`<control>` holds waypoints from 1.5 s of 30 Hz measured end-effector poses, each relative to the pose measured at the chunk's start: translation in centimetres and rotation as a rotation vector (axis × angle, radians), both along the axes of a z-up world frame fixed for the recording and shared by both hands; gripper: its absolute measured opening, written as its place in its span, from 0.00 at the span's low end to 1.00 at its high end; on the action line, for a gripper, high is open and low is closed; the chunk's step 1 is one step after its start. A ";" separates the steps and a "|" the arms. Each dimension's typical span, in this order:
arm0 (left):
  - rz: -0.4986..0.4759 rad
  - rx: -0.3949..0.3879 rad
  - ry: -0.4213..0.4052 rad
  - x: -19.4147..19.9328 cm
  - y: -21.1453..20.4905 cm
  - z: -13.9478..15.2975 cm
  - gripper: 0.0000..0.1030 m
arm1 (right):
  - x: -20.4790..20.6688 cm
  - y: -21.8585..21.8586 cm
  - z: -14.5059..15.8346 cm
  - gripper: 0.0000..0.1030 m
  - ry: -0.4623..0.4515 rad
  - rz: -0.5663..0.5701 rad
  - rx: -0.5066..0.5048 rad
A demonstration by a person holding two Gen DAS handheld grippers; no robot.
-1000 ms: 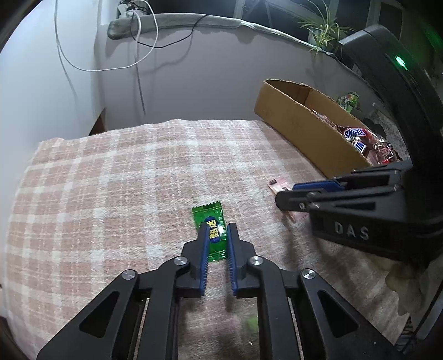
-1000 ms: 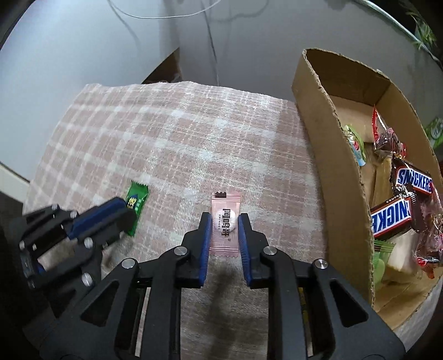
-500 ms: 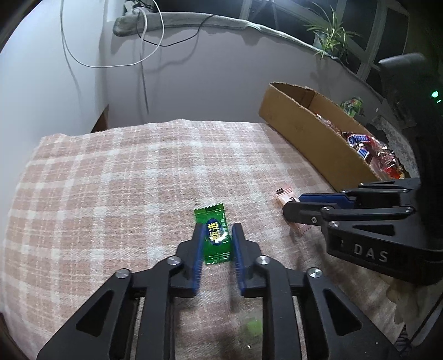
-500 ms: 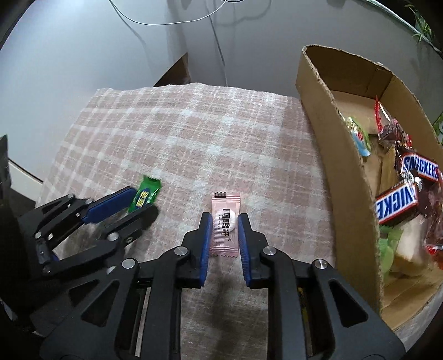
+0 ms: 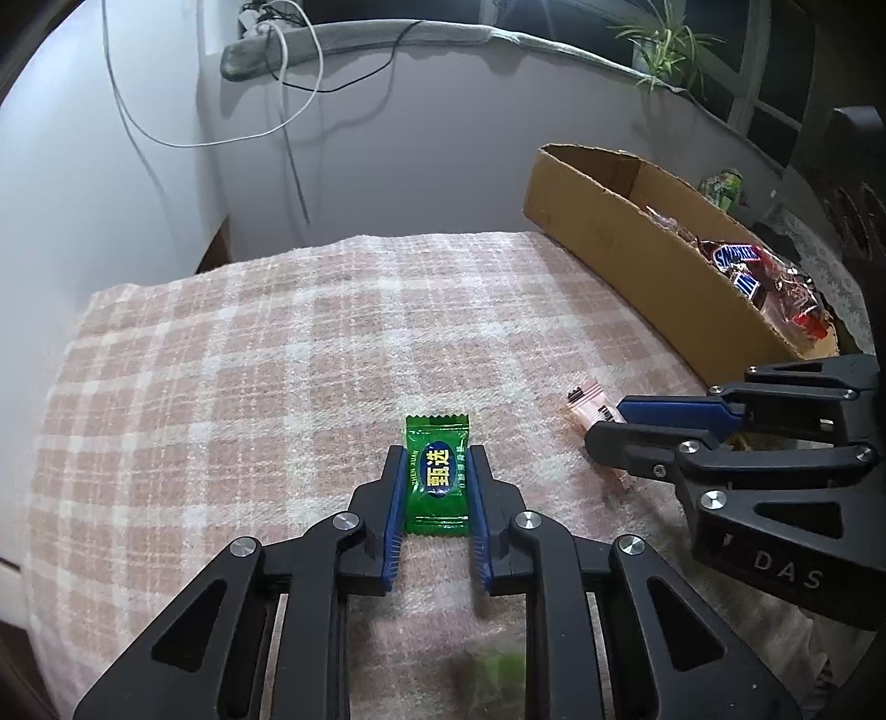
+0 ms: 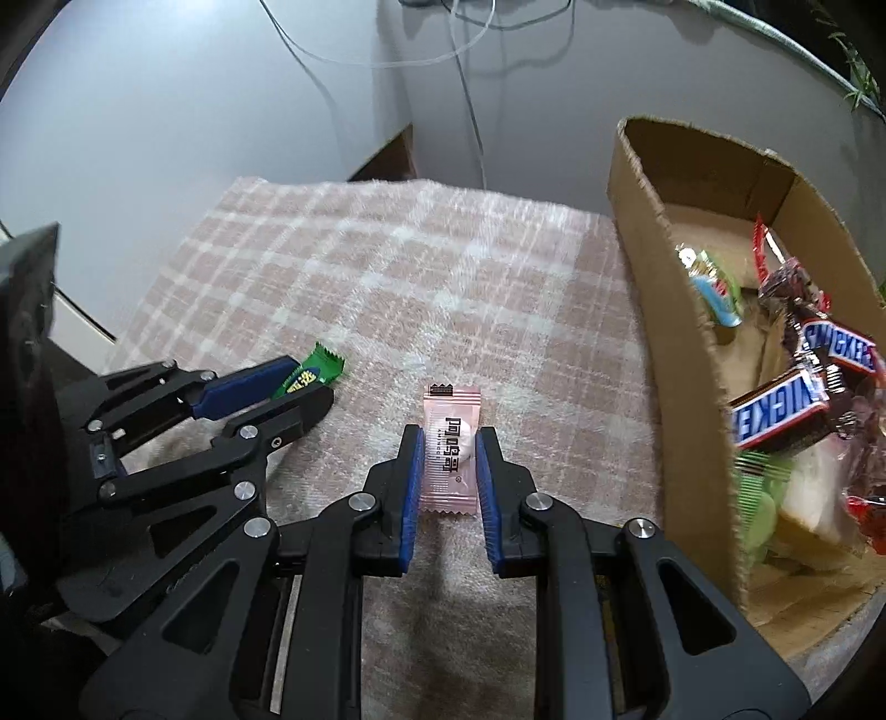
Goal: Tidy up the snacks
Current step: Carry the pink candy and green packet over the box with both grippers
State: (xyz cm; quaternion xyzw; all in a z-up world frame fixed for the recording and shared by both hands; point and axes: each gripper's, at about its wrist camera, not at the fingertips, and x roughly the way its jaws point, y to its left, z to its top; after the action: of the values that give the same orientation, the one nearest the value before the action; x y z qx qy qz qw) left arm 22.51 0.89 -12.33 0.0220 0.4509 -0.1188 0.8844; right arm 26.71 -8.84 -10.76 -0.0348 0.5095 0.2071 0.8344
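My left gripper (image 5: 434, 459) is shut on a green candy packet (image 5: 436, 475), held flat just above the checked cloth (image 5: 249, 387). My right gripper (image 6: 448, 443) is shut on a pink candy packet (image 6: 451, 451), also just above the cloth. In the left wrist view the right gripper (image 5: 606, 423) is at the right with the pink packet (image 5: 587, 401) sticking out of it. In the right wrist view the left gripper (image 6: 310, 382) is at the left with the green packet (image 6: 313, 376) in it. A cardboard box (image 6: 664, 310) with Snickers bars (image 6: 775, 410) and other snacks stands to the right.
The cloth ends at a grey wall (image 5: 387, 166) at the back, with hanging cables (image 5: 288, 111). The box also shows in the left wrist view (image 5: 637, 243). A plant (image 5: 664, 50) stands on the sill behind. The cloth's left edge drops off (image 6: 138, 310).
Both grippers have lifted and drawn back slightly with their packets. The green packet now sits straight between the left fingers. The right gripper has shifted toward the box.
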 end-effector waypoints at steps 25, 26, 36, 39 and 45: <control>-0.065 -0.045 -0.198 -1.8 -5.1 8.9 0.18 | -3.8 -12.8 9.9 0.19 -0.298 -0.190 0.218; -0.075 -0.046 -0.204 -1.6 -5.6 9.1 0.18 | -3.6 -13.5 10.0 0.19 -0.305 -0.205 0.221; -0.168 -0.043 -0.230 0.1 -11.1 9.9 0.18 | -1.9 -17.3 8.7 0.19 -0.321 -0.294 0.196; -0.185 -0.052 -0.224 1.1 -12.3 9.9 0.18 | -1.7 -17.8 8.1 0.19 -0.326 -0.304 0.158; -0.189 -0.081 -0.193 2.9 -14.0 9.1 0.18 | -1.4 -19.3 7.6 0.19 -0.310 -0.322 0.155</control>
State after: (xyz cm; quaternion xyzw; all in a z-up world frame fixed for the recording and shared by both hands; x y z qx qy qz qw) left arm 25.44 -13.07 -3.18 0.0400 0.3546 -0.2169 0.9086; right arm 25.36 -28.10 -3.19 0.0800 0.3569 0.1019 0.9251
